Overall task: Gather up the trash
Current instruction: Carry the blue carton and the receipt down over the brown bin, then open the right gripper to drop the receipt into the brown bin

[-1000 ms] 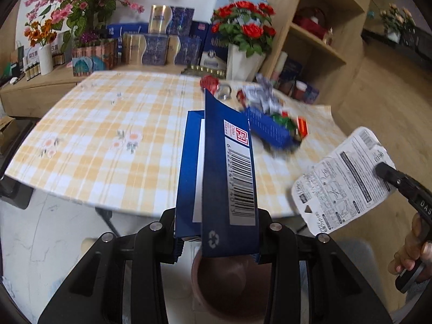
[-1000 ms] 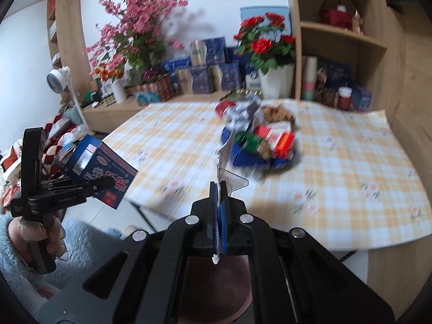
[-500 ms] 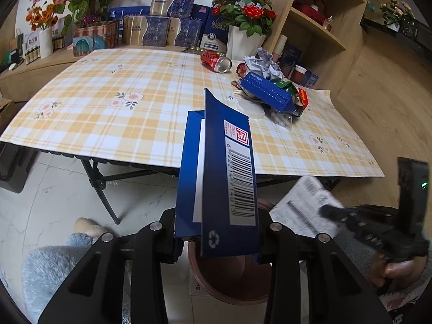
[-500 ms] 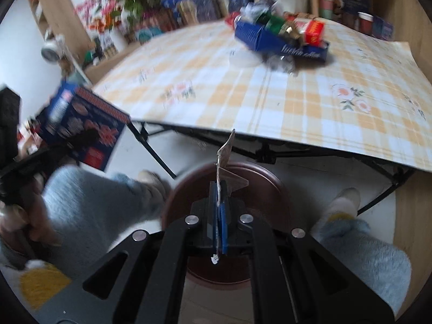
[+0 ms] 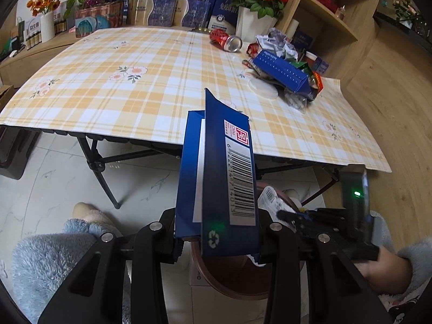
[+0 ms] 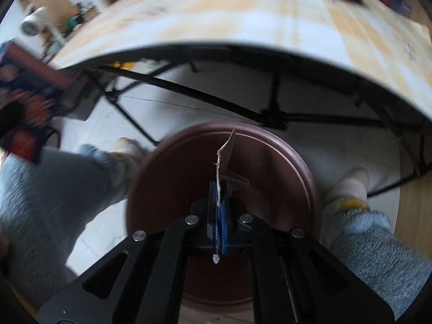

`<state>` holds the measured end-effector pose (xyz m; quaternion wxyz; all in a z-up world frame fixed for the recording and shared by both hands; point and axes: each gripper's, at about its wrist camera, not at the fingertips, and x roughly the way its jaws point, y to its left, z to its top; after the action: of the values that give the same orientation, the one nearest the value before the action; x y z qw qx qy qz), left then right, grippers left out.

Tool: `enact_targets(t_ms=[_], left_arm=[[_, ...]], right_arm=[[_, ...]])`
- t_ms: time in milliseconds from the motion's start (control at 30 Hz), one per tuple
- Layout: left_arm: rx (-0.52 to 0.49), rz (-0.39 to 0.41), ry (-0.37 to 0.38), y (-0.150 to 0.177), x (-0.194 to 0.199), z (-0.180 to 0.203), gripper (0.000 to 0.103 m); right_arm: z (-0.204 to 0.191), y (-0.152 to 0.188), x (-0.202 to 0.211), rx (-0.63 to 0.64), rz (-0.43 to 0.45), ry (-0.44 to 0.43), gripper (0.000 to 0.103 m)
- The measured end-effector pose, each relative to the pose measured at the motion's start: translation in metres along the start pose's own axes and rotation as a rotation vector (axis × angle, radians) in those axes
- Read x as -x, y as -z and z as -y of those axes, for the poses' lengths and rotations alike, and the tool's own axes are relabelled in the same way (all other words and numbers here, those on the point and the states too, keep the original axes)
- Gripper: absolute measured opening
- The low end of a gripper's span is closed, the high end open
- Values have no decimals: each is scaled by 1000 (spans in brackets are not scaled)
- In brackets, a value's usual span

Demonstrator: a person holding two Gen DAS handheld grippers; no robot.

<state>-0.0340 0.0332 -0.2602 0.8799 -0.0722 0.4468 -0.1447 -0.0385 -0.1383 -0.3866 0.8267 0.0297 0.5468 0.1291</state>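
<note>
My left gripper (image 5: 216,226) is shut on a flattened blue carton (image 5: 226,178) with a barcode, held upright above the brown bin (image 5: 232,283). My right gripper (image 6: 218,210) is shut on a white printed package (image 6: 225,156), seen edge-on, directly over the mouth of the brown bin (image 6: 270,151). In the left wrist view the right gripper (image 5: 286,213) and its package (image 5: 272,199) hang over the bin's right side. In the blurred right wrist view the blue carton (image 6: 24,91) shows at far left. More trash (image 5: 283,73) lies heaped on the table.
The folding table (image 5: 135,86) has a yellow checked cloth; its black legs (image 5: 100,162) stand by the bin. A red can (image 5: 226,40) lies near a vase of roses (image 5: 253,13). Wooden shelves (image 5: 332,19) rise at right. The person's slippered feet (image 6: 351,189) flank the bin.
Both grippers have dropped from table height toward the floor. The right gripper swung down with the package until it hangs over the bin. The left still holds the carton.
</note>
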Motion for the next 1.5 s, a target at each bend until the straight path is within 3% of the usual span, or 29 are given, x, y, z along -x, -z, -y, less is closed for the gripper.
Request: enact_targets(t_ms=[367, 733, 800, 967, 1067, 1100, 1200, 1400, 1500], left_arm=[[3, -27, -11, 1, -9, -1, 37], [13, -20, -11, 0, -7, -2, 37], [19, -19, -8, 0, -6, -4, 37], [19, -19, -7, 0, -6, -4, 37], [17, -16, -6, 0, -5, -4, 37], [17, -15, -5, 0, -5, -4, 37], [17, -15, -5, 0, -6, -3, 37], [-20, -27, -3, 1, -8, 6, 37], [-79, -40, 2, 1, -10, 19, 37]], right_arm=[[54, 14, -34, -225, -147, 96, 6], [62, 15, -40, -250, -184, 178, 9], [64, 16, -40, -258, -191, 196, 34], [65, 15, -38, -263, -180, 216, 57], [64, 13, -30, -269, -146, 198, 72], [62, 12, -26, -267, -123, 186, 82], [53, 7, -1, -248, -22, 121, 95], [42, 2, 46, -211, 146, 37, 97], [44, -1, 78, -196, 280, -11, 97]])
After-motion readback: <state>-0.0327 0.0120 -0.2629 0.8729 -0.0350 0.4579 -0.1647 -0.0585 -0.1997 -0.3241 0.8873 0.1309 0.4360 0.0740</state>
